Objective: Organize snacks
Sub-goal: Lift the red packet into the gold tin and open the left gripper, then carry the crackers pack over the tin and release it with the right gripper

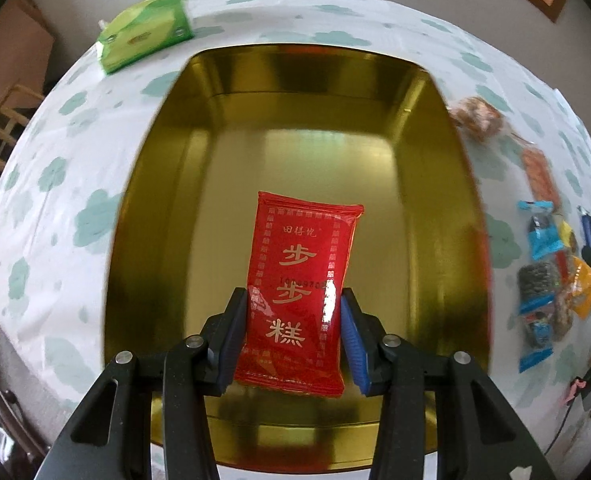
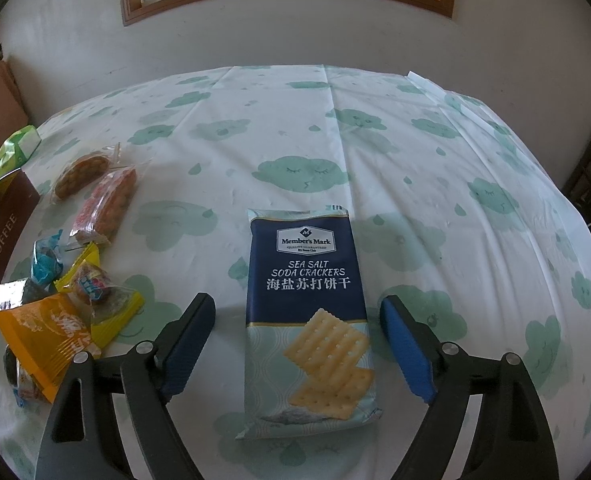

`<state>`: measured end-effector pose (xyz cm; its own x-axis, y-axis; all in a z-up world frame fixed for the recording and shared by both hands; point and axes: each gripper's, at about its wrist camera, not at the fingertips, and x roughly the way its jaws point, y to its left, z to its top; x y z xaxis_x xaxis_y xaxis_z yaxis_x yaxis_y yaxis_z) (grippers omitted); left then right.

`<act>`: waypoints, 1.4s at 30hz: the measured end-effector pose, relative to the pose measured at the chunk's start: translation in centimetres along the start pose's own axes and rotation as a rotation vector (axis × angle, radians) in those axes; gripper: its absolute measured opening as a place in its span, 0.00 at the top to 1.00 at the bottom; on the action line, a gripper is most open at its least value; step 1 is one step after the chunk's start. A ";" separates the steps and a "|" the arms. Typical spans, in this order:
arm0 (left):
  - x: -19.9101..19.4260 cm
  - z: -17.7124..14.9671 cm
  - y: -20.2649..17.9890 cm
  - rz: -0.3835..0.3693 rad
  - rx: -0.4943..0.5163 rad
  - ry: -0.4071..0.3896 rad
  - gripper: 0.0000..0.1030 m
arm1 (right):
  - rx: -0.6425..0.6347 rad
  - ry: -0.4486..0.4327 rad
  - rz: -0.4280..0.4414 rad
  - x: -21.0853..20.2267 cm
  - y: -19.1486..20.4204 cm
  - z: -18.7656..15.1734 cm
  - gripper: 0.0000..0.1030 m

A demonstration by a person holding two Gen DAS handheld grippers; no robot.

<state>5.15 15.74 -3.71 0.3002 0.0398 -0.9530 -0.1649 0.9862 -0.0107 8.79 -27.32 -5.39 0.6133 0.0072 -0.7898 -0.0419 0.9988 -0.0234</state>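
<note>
Red cake packet [image 1: 299, 300] sits pinched in your left gripper [image 1: 293, 308] above the gold tin [image 1: 167, 184], ready to drop, while your right gripper [image 2: 297, 338] straddles the cracker pack [image 2: 307, 312], pads clear.

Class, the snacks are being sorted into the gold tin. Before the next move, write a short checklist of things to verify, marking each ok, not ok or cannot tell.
1. Left tongs grip the red cake packet on both sides: ok.
2. Red packet is above the gold tin, not the tablecloth: ok.
3. Tin floor below the packet has room: ok, nothing lies in the part that shows.
4. Right tongs straddle the soda cracker packet, pads clear of it: ok.
5. Cracker packet lies flat on the tablecloth, apart from the small snack pile: ok.
6. How far the red packet hangs above the tin floor: cannot tell.
</note>
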 end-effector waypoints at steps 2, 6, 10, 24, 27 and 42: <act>0.0 -0.1 0.6 0.011 -0.005 0.001 0.61 | 0.002 0.002 -0.001 0.0 -0.1 0.0 0.16; 0.0 -0.2 1.5 0.028 -0.010 0.003 0.61 | 0.002 0.003 -0.004 -0.1 -0.2 -0.1 0.15; 0.0 -0.3 2.1 0.038 -0.012 0.005 0.61 | 0.004 0.013 -0.009 -0.1 -0.1 0.1 0.15; -0.1 -0.7 2.1 0.063 0.000 -0.009 0.57 | -0.012 0.055 -0.006 -0.6 1.8 1.0 0.46; -0.1 -0.7 2.1 0.067 0.004 -0.013 0.56 | -0.009 0.073 -0.009 -0.6 1.9 1.2 0.49; -2.3 -1.3 2.4 0.029 0.016 -0.110 0.36 | 0.047 0.053 -0.042 -2.0 3.0 1.9 0.50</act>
<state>2.85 17.85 -1.98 0.3970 0.0848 -0.9139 -0.1602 0.9868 0.0220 8.96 -24.27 -2.76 0.5708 -0.0356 -0.8203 0.0205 0.9994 -0.0292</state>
